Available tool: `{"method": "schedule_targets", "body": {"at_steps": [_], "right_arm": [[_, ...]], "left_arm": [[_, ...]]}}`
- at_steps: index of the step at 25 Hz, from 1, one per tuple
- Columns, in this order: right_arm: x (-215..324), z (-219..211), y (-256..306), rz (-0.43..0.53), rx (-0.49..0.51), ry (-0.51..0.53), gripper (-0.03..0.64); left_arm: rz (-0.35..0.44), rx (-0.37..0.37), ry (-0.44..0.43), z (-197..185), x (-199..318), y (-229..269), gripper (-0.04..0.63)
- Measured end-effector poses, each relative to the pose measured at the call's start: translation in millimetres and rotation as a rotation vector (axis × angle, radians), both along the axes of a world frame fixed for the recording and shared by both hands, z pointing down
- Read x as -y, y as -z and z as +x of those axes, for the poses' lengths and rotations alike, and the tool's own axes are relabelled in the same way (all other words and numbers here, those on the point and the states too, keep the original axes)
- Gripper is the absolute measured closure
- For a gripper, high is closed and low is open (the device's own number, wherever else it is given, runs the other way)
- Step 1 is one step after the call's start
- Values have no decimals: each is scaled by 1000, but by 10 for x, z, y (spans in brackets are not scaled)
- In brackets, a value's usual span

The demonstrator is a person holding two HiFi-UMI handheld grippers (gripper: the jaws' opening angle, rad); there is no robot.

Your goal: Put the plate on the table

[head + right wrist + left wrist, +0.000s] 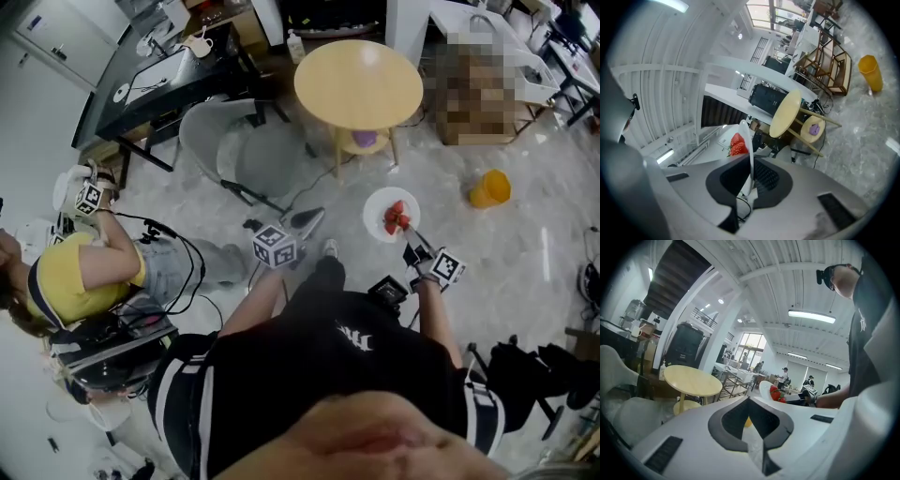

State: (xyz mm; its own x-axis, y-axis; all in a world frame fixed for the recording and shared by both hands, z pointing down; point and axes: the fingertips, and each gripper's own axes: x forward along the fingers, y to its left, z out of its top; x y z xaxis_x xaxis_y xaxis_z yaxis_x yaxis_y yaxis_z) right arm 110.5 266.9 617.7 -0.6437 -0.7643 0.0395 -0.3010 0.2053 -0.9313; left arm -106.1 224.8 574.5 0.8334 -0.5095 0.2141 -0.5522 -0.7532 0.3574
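Marble-look floor [525,253] fills the head view, pale and glossy, and that's our biggest surface. Up in the far left corner sits a long black desk [155,89] cluttered with small items. At the left edge a seated person in a yellow top [80,272] wears a marker cube on one raised hand.

Now the target: 1 round, light-wood table [358,84], its top bare. Just left of it stands a grey shell chair [230,141].

On to the tools. The left gripper [314,217] hangs out over the floor near the chair's legs. Its own view shows its jaws pressed together at the tips, with nothing between them. The right gripper [409,236] has its 2 jaws pinching the near rim of the white plate [378,208], and the right gripper view shows that rim wedged edge-on between the dark pads.

So the plate is up in the air over the floor, on the near side of the table and not on it.

Off to the right, a yellow cup [489,188] sits on the floor, well apart from everything. Red strawberries [396,217] are clustered on the plate close to the gripped rim. Smallest of all, a purple object [364,139] rests on the table's low shelf.
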Motion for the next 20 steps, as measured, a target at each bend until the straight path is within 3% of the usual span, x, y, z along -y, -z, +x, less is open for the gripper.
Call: {"method": "schedule_targets", "body": {"at_steps": [13, 20], "right_arm": [[1645, -232, 301, 14, -79, -26, 609], [2245, -420, 395, 34, -75, -37, 609]], "left_arm": [[18, -88, -45, -190, 1818, 114, 594], [27, -93, -79, -251, 2477, 125, 594]]}}
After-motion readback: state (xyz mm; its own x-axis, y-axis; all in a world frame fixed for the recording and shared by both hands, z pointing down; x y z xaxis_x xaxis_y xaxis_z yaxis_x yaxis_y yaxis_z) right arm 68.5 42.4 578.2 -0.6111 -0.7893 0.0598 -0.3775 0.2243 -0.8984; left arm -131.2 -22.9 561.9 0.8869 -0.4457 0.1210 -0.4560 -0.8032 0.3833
